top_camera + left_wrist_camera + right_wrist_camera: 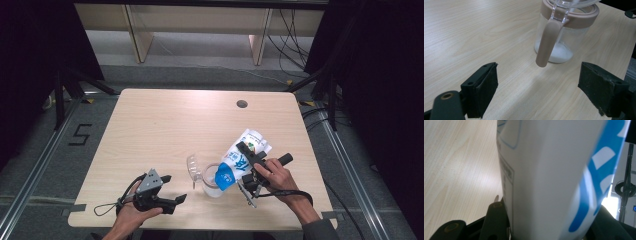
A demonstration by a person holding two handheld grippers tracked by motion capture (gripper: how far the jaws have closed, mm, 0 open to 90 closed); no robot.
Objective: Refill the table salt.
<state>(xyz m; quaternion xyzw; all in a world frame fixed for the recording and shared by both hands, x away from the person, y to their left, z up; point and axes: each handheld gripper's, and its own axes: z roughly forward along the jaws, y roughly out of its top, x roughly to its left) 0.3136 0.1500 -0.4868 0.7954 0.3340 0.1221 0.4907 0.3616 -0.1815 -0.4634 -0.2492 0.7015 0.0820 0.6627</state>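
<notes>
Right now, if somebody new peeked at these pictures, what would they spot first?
First comes the blue-and-white carton, tipped over the clear jug near the front of the table, with the right hand-held gripper clamped on it. The jug has a pinkish-brown rim and handle and some white stuff at its bottom. To its left, the left hand-held gripper waits with its jaws wide open and nothing between them.
</notes>
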